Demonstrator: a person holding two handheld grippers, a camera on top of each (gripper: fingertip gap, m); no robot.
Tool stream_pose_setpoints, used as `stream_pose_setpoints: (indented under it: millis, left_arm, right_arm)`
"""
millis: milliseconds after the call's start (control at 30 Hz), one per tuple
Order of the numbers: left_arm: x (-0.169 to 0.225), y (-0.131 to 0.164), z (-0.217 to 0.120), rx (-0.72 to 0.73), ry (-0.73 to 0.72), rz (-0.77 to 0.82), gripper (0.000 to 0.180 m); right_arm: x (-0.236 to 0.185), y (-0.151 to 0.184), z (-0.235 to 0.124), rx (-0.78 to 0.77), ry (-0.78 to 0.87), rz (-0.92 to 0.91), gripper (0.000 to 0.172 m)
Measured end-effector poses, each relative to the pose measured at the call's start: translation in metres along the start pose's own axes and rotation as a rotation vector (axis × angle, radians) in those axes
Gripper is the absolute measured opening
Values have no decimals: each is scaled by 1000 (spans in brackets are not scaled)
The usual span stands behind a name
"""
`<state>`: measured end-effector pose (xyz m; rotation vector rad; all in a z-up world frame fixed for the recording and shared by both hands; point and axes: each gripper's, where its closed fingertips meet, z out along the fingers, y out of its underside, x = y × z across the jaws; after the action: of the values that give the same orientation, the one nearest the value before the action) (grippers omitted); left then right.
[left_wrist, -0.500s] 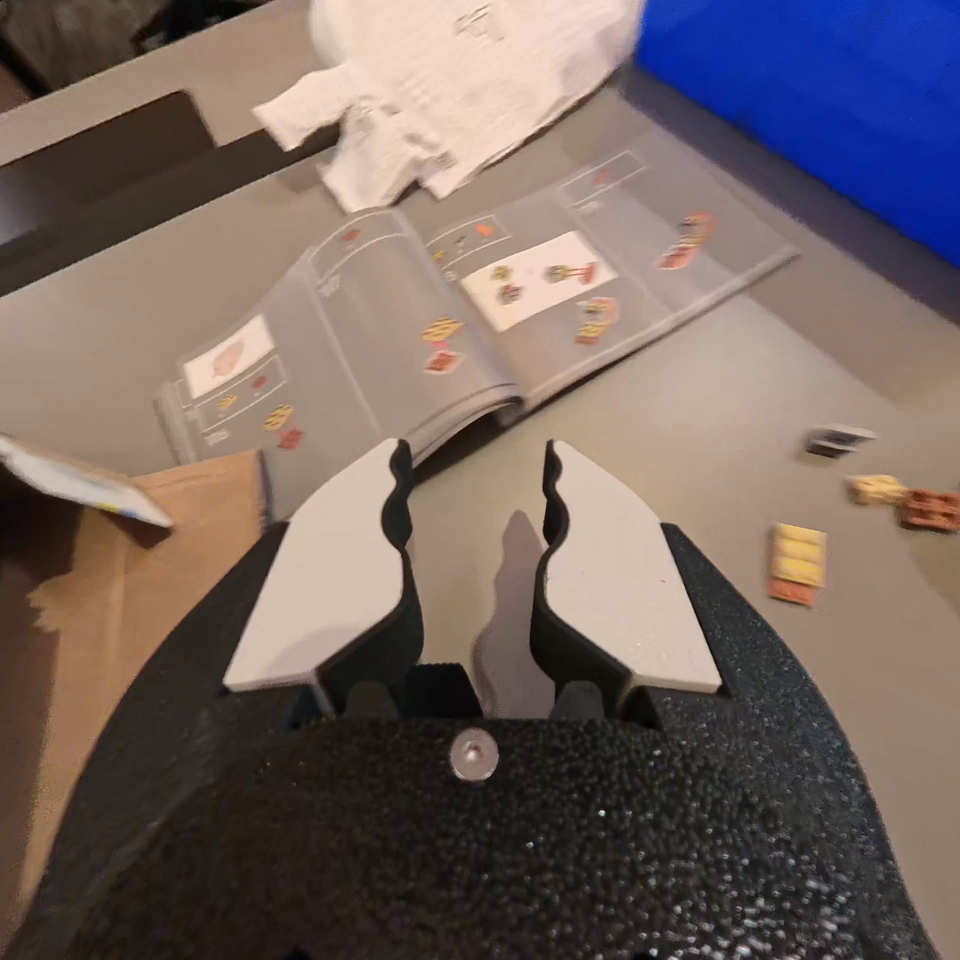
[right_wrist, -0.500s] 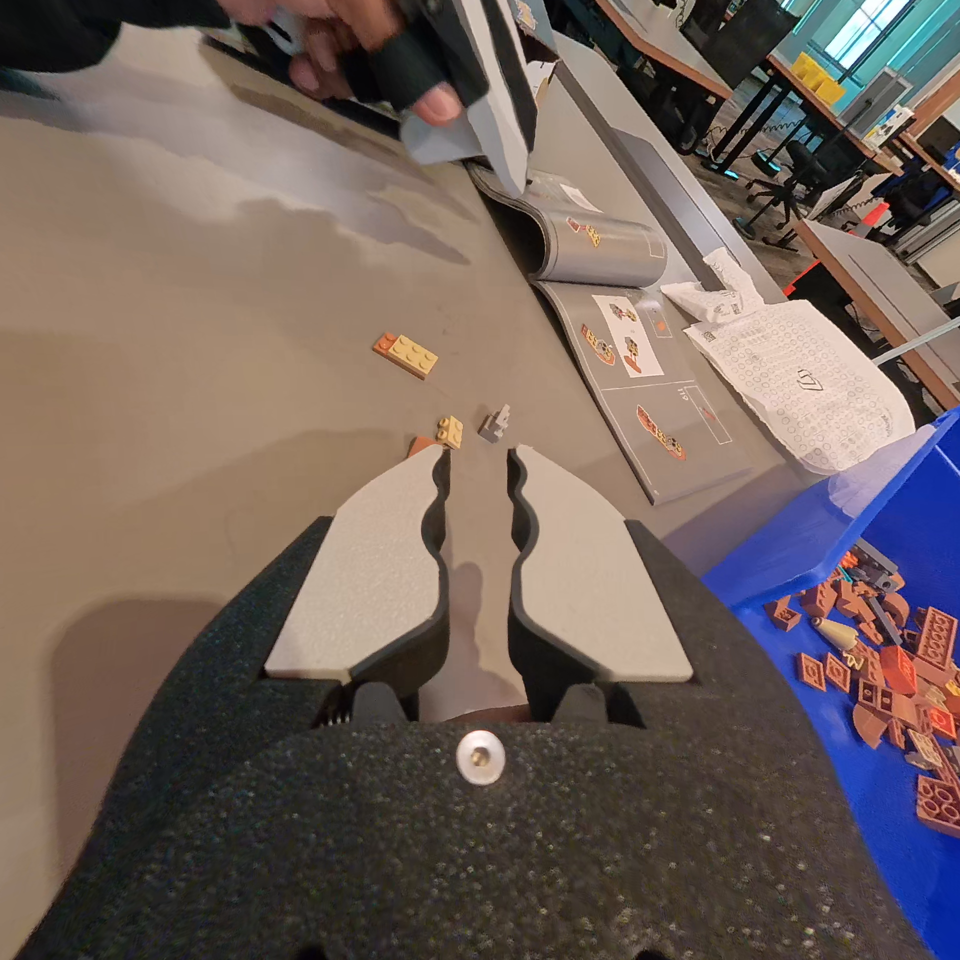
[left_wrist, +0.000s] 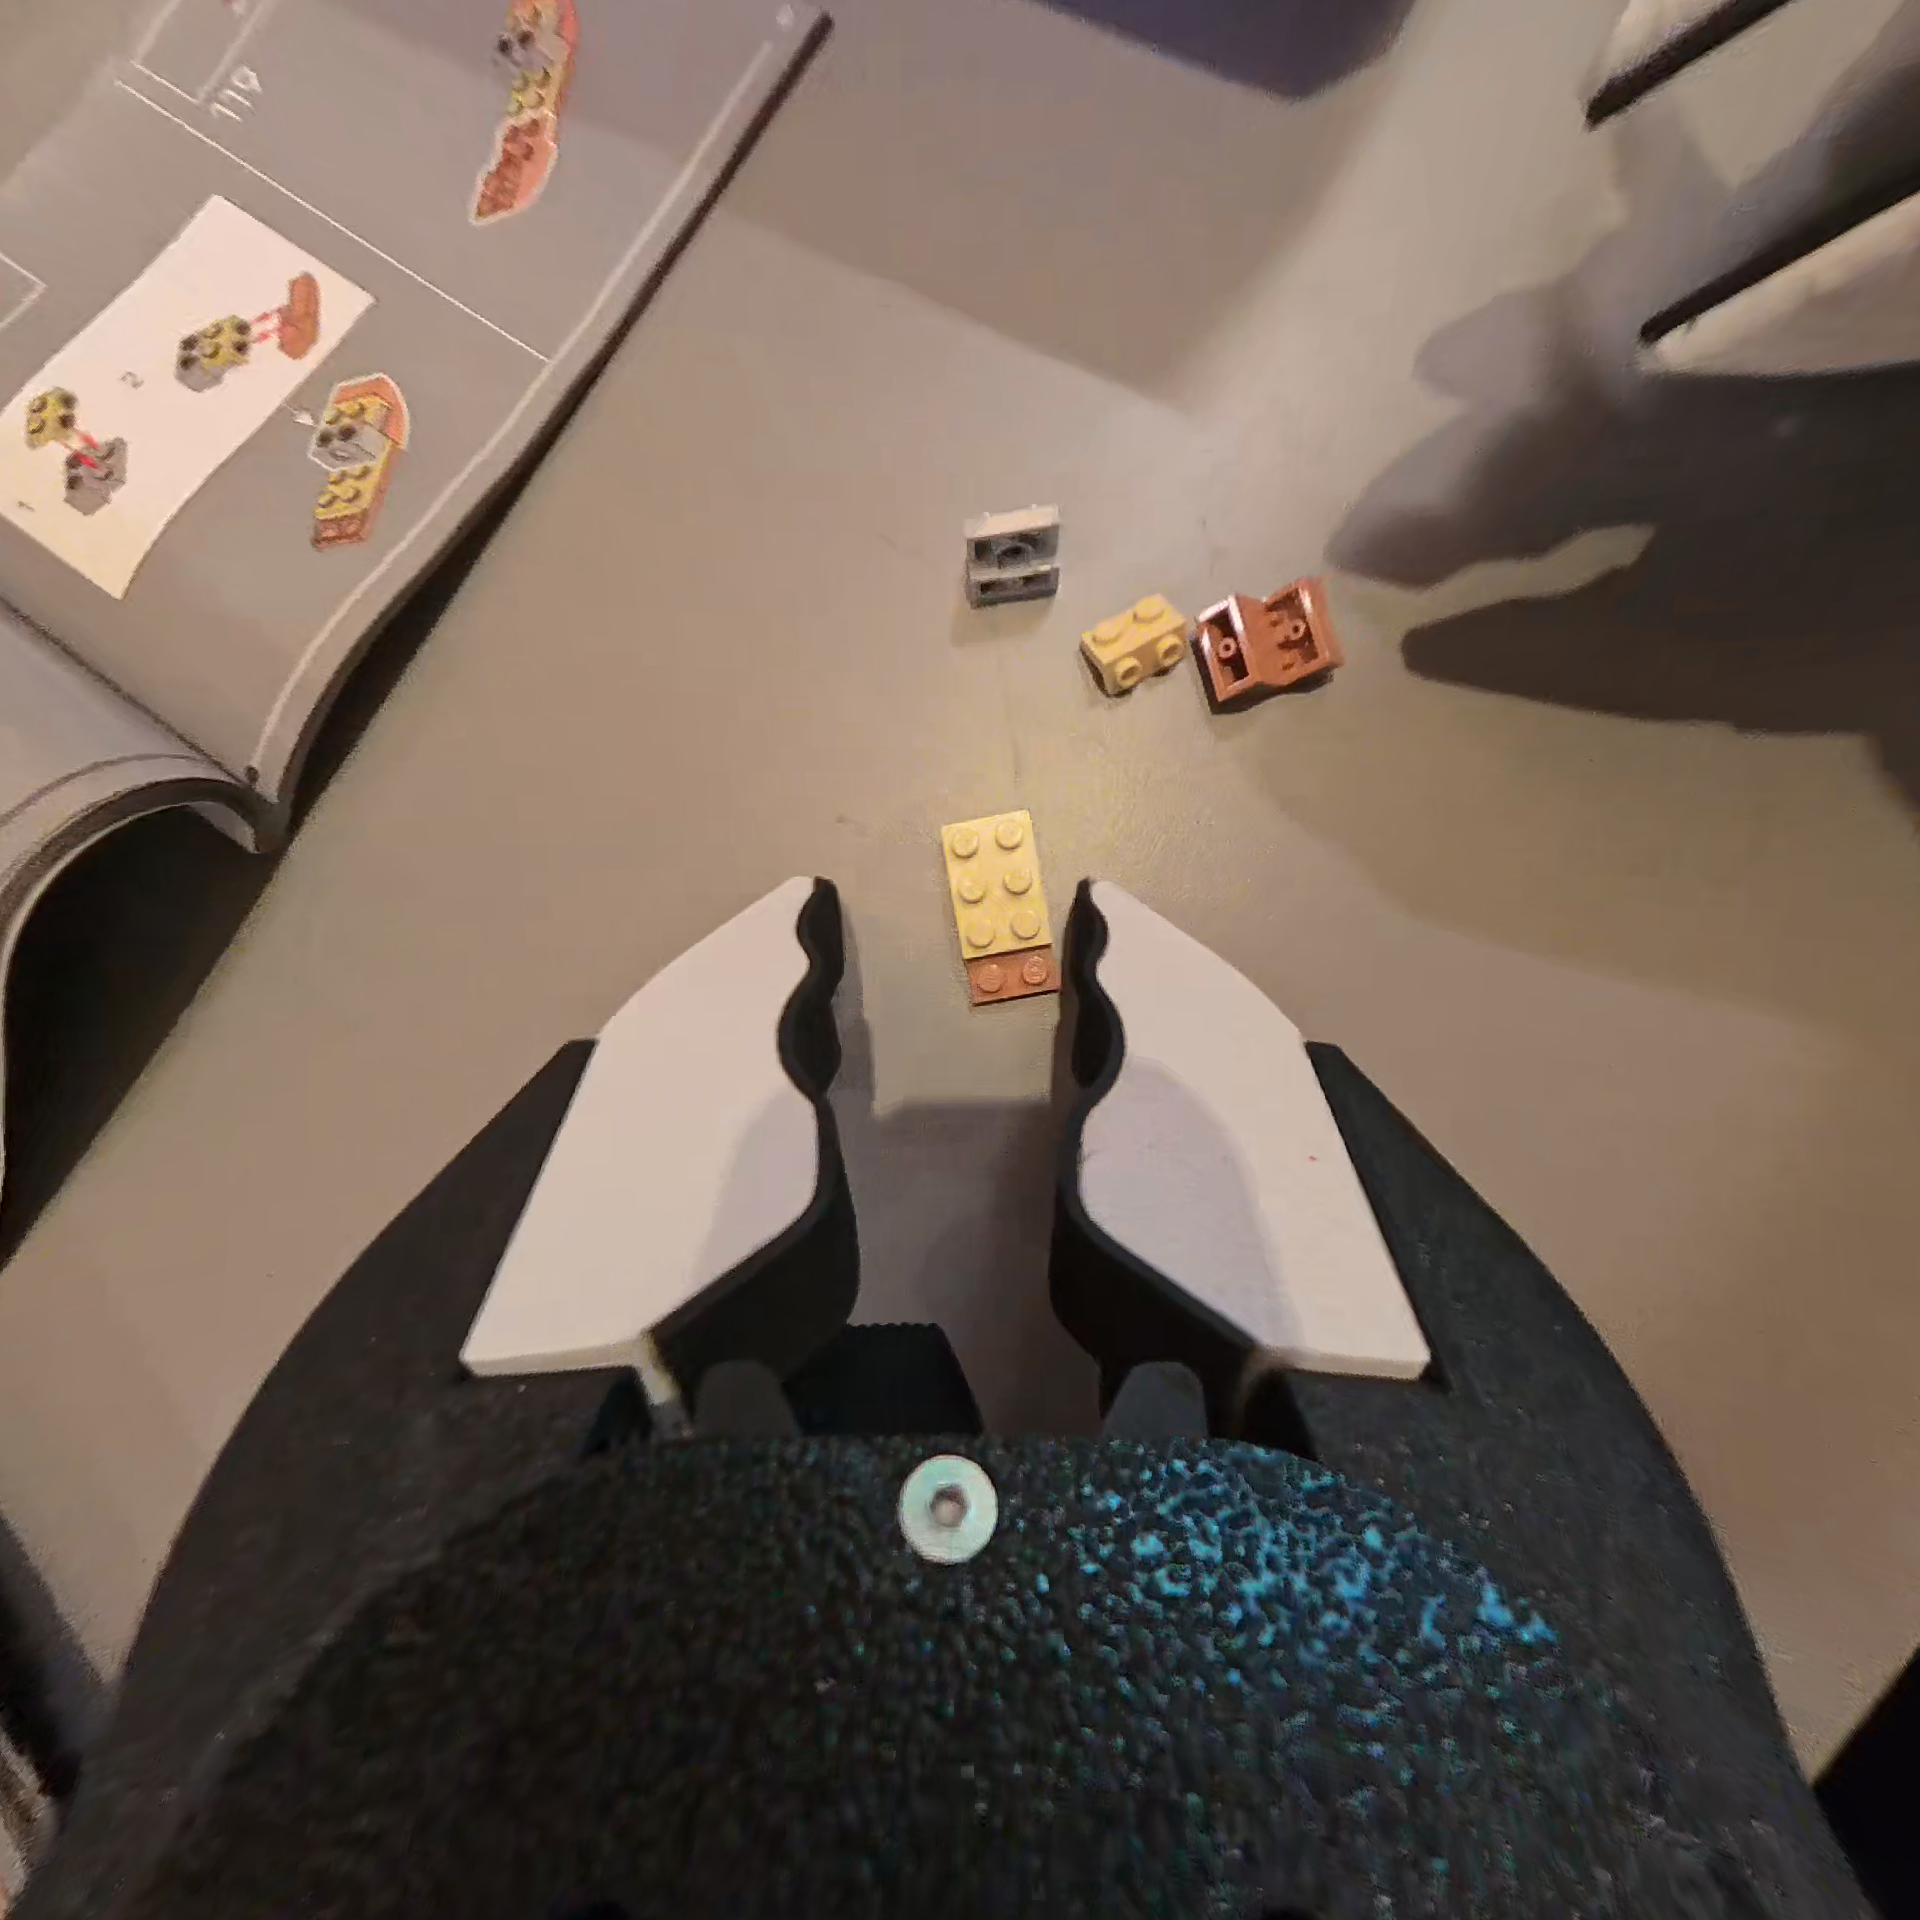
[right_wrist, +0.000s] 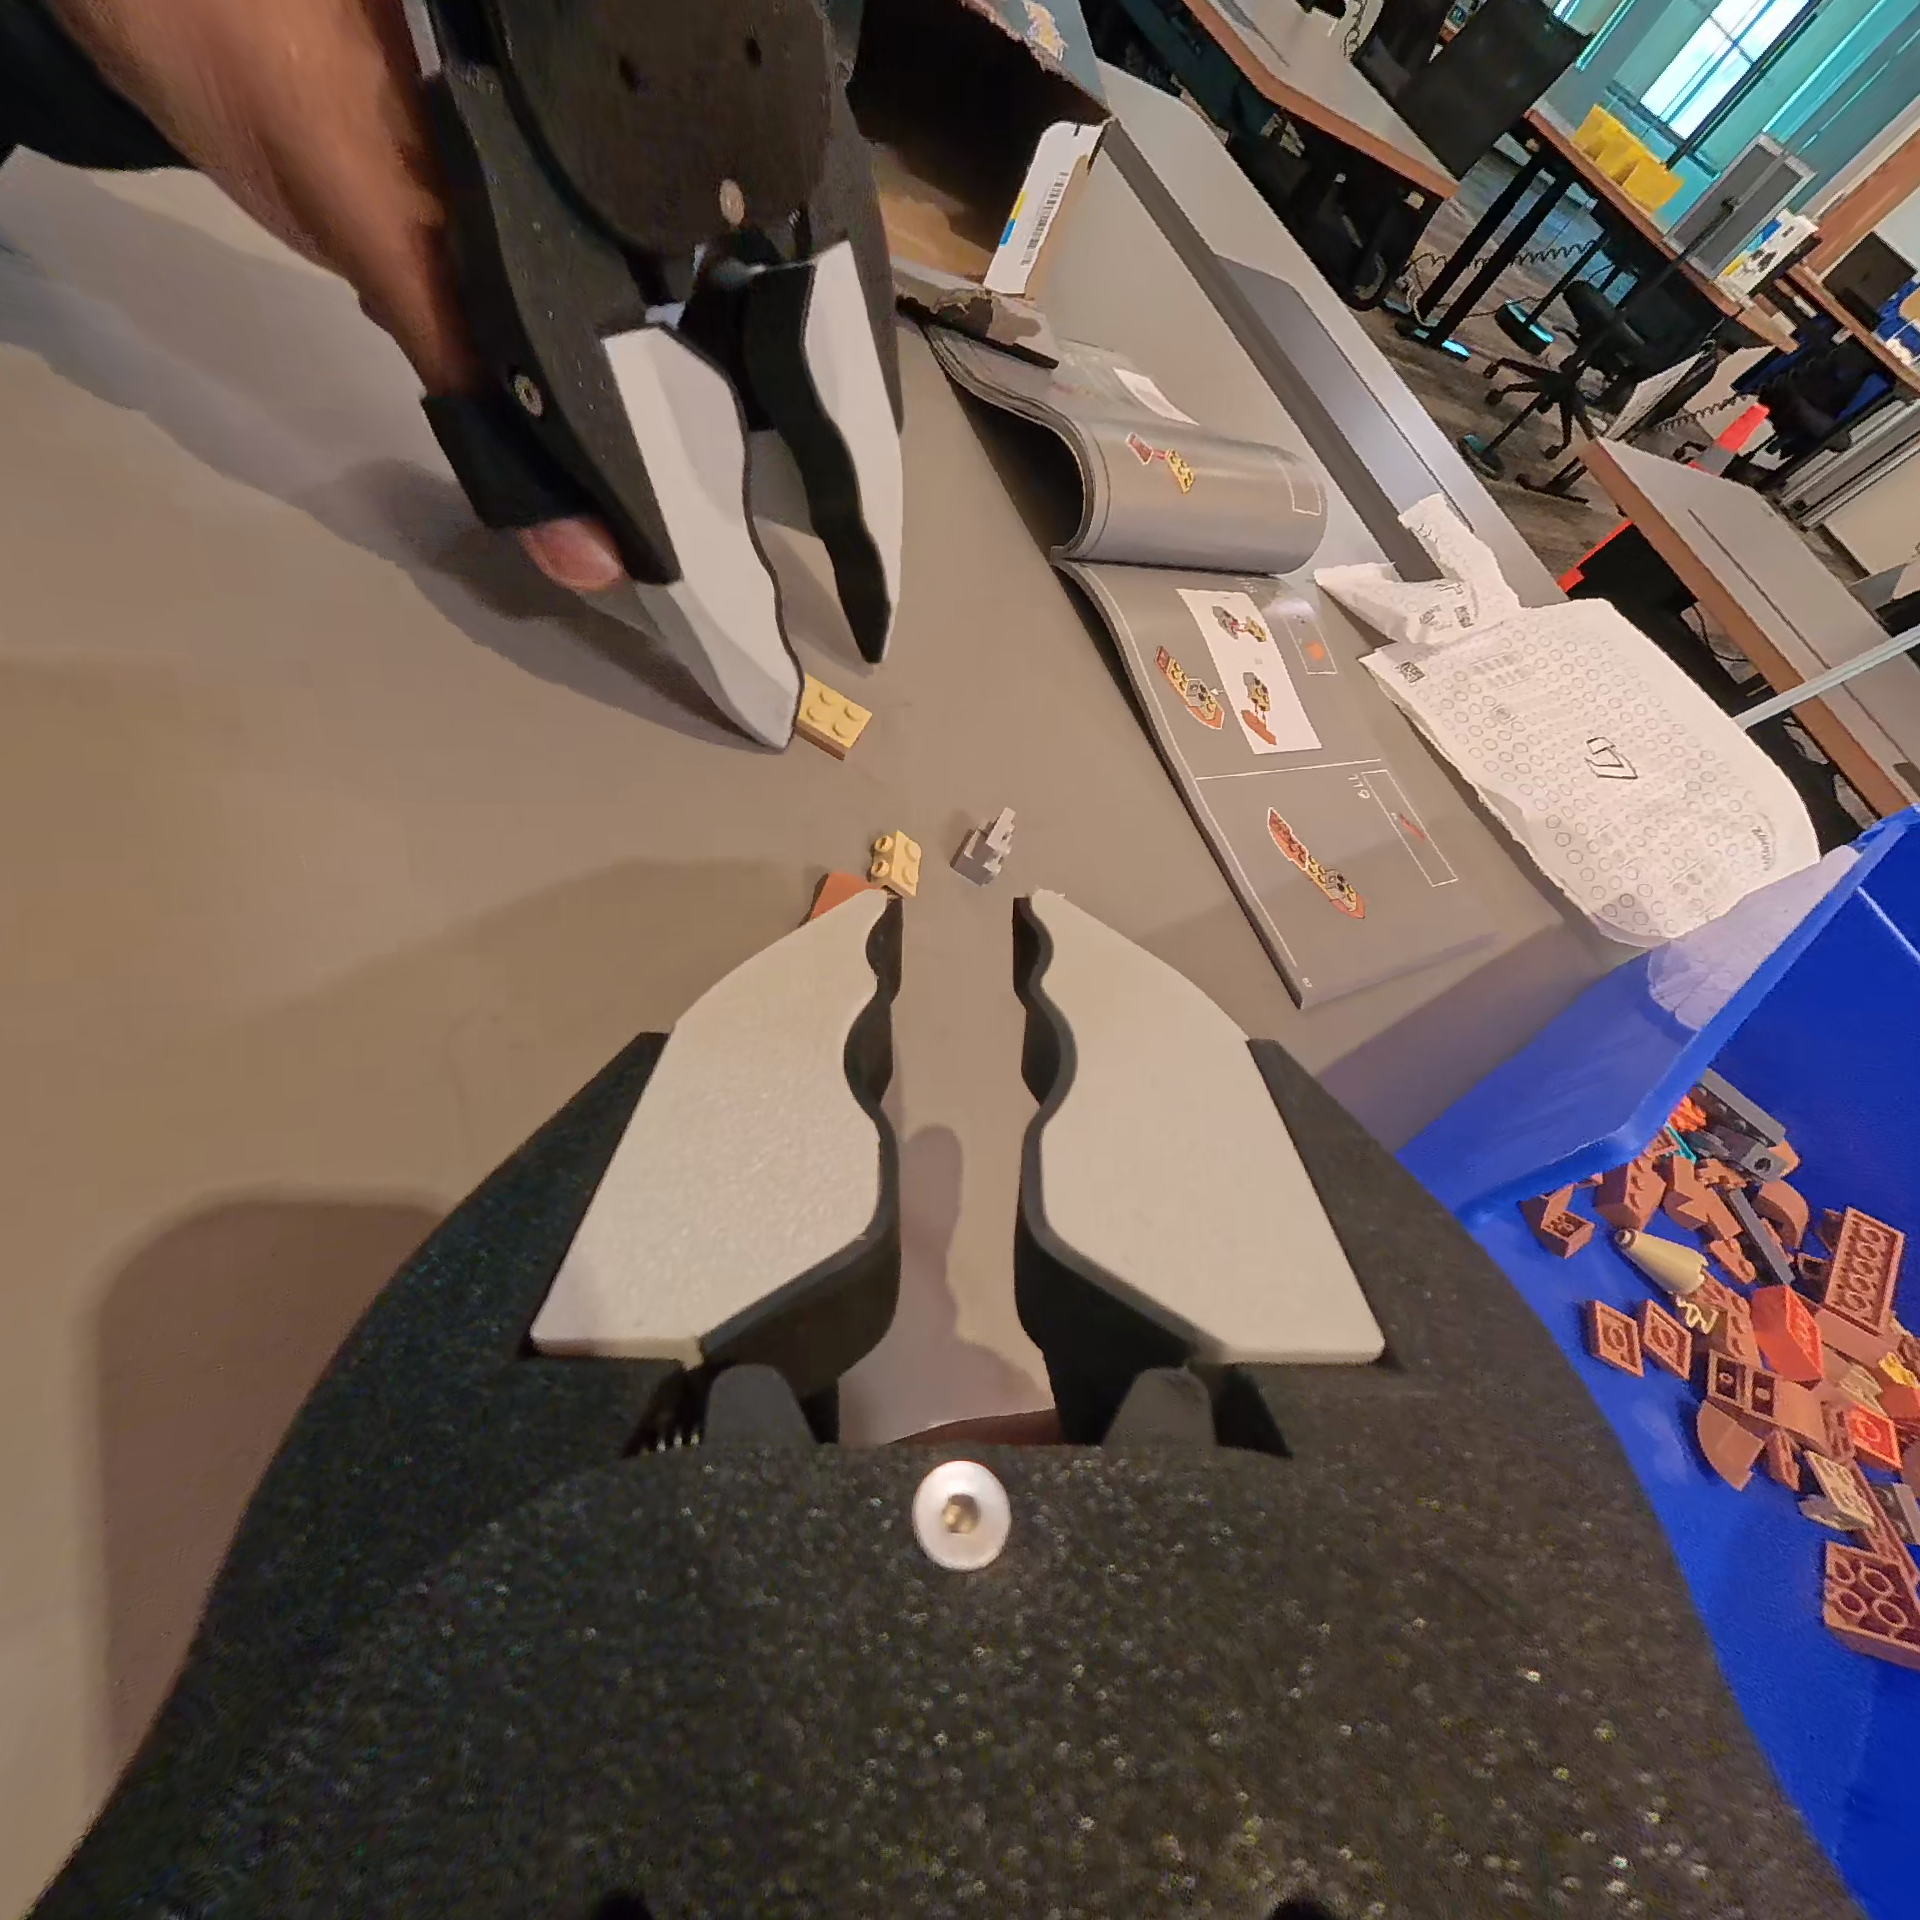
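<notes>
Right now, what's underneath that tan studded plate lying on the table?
A brown plate sits under the tan plate, one studded end poking out. How far it runs beneath is covered.

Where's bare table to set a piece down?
Free: the grey table left of the left hand-held gripper and loose bricks. Crowded: right side, with the open booklet, paper sheet and blue bin.

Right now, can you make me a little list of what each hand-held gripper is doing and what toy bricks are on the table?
Left hand-held gripper: open, straddling the tan plate, not squeezing it
Right hand-held gripper: open, holding nothing
Nearest right: small tan brick, grey piece, brown piece
Booklet: open
Blue bin: loose bricks
</notes>
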<state>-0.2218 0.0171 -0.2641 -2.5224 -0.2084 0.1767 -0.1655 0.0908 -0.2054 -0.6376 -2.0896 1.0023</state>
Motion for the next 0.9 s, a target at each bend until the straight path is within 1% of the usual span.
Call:
stream_pose_setpoints:
  millis: [67, 100, 167, 233, 300, 333, 400, 467, 500, 533, 633, 667, 733, 767, 867, 900]
  left_arm:
    - [5, -2, 3, 6, 16, 21, 29]
    - [8, -3, 4, 10, 30, 34, 17]
    - [8, -7, 6, 34, 42, 46, 17]
    - [11, -15, 8, 97, 136, -16, 16]
    - [18, -38, -2, 245, 327, -146, 16]
    - [21, -54, -14, 346, 444, -217, 16]
    - [22, -90, -49, 580, 707, -350, 16]
    - [21, -119, -88, 789, 968, -456, 16]
    - [20, -130, -102, 870, 1063, -503, 16]
    - [19, -138, -110, 931, 1123, -538, 16]
    - [24, -154, -116, 1061, 1212, -625, 16]
    - [26, -158, -117, 1092, 1253, -669, 16]
    - [32, -161, -116, 1118, 1323, -739, 16]
    - [37, -161, -117, 1123, 1341, -745, 16]
    - [48, -161, -110, 1098, 1317, -707, 16]
    - [49, -161, -111, 1099, 1329, -708, 16]
  right_arm:
    - [0, 0, 0, 1, 1, 2, 20]
    - [0, 0, -1, 1, 1, 3, 20]
    - [1, 0, -1, 3, 2, 4, 20]
    - [1, -2, -2, 13, 3, 7, 20]
    - [4, -5, -6, 38, 14, 11, 20]
    - [6, -9, -9, 63, 24, 13, 20]
    - [11, -25, -19, 158, 49, 11, 18]
    - [14, -44, -33, 286, 65, 17, 15]
    - [15, -53, -40, 346, 75, 22, 12]
    - [17, -60, -47, 396, 94, 27, 10]
    - [21, -73, -59, 491, 171, 64, 0]
    - [22, -74, -61, 506, 200, 97, 0]
    - [23, -72, -60, 511, 240, 173, 0]
    - [23, -71, -59, 511, 255, 199, 0]
    - [25, -74, -63, 524, 302, 210, 0]
    - [26, -75, -64, 531, 304, 217, 0]
